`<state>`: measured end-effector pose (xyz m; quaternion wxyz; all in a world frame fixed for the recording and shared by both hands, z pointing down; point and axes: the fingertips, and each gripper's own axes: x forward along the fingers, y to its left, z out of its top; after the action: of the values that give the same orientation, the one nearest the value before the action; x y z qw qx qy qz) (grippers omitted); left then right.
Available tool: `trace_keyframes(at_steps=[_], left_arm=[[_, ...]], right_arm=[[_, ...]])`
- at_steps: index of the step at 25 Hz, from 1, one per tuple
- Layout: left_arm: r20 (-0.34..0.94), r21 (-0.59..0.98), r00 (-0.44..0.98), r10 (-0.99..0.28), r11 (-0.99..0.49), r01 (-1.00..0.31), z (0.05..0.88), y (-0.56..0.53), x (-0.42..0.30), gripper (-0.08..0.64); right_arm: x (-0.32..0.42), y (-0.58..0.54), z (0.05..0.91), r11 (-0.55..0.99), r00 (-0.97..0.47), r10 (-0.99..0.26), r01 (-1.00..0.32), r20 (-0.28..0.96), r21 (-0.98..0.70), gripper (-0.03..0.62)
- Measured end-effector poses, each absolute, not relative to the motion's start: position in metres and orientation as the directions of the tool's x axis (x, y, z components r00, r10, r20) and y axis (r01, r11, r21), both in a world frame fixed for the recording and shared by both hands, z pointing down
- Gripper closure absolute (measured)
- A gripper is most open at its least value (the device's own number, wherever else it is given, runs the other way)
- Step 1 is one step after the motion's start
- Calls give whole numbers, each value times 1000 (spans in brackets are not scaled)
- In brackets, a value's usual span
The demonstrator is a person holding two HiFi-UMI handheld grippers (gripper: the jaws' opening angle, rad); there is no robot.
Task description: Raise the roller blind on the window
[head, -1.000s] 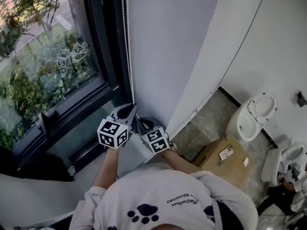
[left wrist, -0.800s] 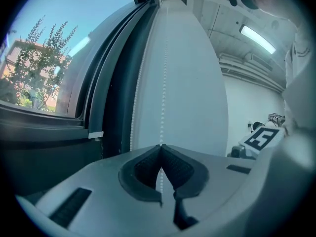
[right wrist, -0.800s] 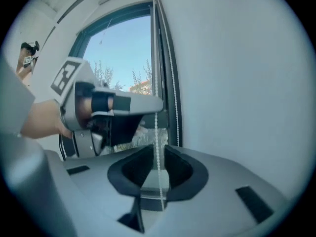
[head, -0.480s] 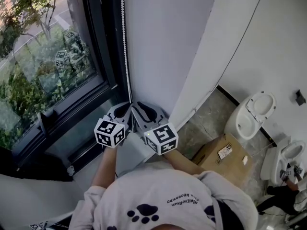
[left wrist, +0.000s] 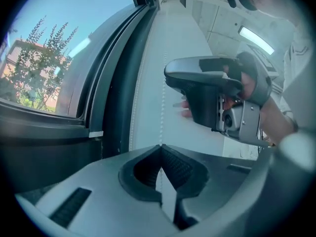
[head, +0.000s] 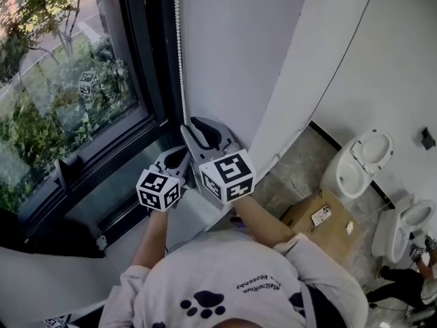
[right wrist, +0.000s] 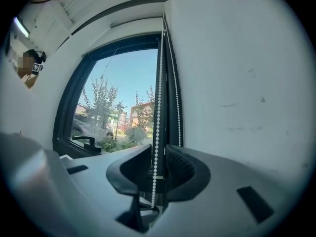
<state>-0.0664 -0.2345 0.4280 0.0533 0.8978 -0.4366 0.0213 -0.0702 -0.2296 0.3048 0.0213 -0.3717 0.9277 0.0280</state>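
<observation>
left gripper (head: 176, 160), near centre of the head view: jaws closed tight on the bead chain (head: 179, 53). the chain hangs from 12 o'clock down the line between the dark window frame (head: 153, 80) and the white wall (head: 239, 60). right gripper (head: 203, 130), at 1 o'clock of the left one and just beside it: jaws have just been opening and stand apart. one chain strand runs between them, clear of both pads.

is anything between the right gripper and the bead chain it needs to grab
Nothing visible. The bead chain hangs inside the right gripper, whose jaws have just opened and are not pressing it. The left gripper is shut on it lower down.
</observation>
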Motion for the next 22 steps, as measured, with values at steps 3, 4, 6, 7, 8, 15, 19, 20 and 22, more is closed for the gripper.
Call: trace_keyframes(at_steps=[3,4,6,7,8,15,19,20,22], left_arm=[[81,77,618,-782,-613,-786,428,-234,-66,552],[80,76,618,-782,-613,-786,429,-233,-65,552],[75,74,618,-782,-614,-786,428,-233,-64,552],[72,72,619,-782,-614,-786,428,-233,-64,552],[67,72,619,-783,-615,-785,427,-232,-64,552],[88,65,618,-781,-615,-786,448,-229,-63,552],[110,39,604,-789,-604,-796,475,-224,-64,552],[114,28,600,-792,-601,-798,482,-224,-65,552],[125,22,595,-794,-598,-801,493,-223,-66,552]], right_arm=[[-75,-233,301,722,-723,-689,-690,-49,52,523],[-76,-234,299,722,-724,-688,-689,-45,58,529],[-80,-235,297,722,-725,-687,-688,-35,70,545],[-80,-235,297,722,-725,-688,-688,-32,70,558],[-81,-236,296,722,-724,-688,-689,-33,62,572],[-78,-234,316,717,-720,-693,-693,-30,70,581],[-77,-231,345,719,-720,-694,-691,9,73,581],[-77,-230,352,718,-719,-695,-692,18,77,581],[-78,-230,364,717,-717,-697,-693,34,83,581]])
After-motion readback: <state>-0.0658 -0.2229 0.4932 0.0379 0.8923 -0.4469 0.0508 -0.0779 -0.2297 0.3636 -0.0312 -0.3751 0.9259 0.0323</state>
